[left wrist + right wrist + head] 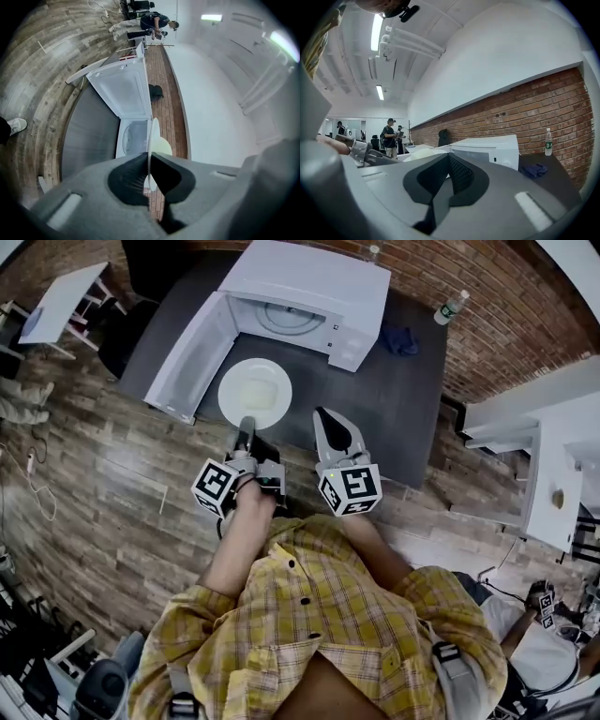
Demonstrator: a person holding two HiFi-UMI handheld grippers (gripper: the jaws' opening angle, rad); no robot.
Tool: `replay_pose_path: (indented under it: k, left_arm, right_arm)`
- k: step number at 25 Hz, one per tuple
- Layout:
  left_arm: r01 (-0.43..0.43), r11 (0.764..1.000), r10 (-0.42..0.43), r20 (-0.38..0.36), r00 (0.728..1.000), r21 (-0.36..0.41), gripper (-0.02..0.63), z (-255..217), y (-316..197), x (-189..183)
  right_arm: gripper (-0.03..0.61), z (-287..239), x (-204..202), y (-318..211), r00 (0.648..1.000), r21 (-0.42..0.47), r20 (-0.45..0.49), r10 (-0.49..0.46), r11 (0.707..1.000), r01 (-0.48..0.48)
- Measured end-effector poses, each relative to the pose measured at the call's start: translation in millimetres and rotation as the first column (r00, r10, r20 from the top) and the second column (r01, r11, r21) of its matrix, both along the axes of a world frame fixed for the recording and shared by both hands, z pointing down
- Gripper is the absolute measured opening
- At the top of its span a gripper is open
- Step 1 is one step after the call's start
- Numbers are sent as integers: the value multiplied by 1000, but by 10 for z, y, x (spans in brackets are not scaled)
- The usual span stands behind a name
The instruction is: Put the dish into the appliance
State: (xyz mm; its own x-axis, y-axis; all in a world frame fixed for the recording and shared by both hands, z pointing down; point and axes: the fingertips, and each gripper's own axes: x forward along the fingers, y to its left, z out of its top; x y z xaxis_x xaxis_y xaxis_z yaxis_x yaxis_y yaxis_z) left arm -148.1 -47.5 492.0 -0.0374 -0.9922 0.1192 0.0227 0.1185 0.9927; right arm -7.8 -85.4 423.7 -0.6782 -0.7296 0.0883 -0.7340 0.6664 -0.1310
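A white round dish [255, 393] hangs over the dark table [412, 418], just in front of the white microwave [309, 287]. The microwave's door [187, 357] is swung open to the left. My left gripper [246, 424] is shut on the dish's near rim. In the left gripper view the dish [151, 136] stands edge-on between the pads of my left gripper [148, 158], with the open cavity [132, 137] beyond. My right gripper [324, 416] hovers beside the dish on its right, shut and empty. In the right gripper view my right gripper [448, 158] points past the dish [423, 151] toward the microwave [490, 147].
A blue cloth [400, 339] lies on the table right of the microwave, with a water bottle [452, 306] by the brick wall. White tables stand at the right [553, 465] and far left [61, 298]. People stand in the background [391, 136].
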Motion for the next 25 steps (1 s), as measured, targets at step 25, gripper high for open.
replay_pose_path:
  k: [25]
  left_arm:
    - [-183, 981, 185, 25, 982, -58, 8, 353, -1181, -356]
  right_arm:
    - [3, 206, -454, -988, 991, -43, -36, 126, 991, -127]
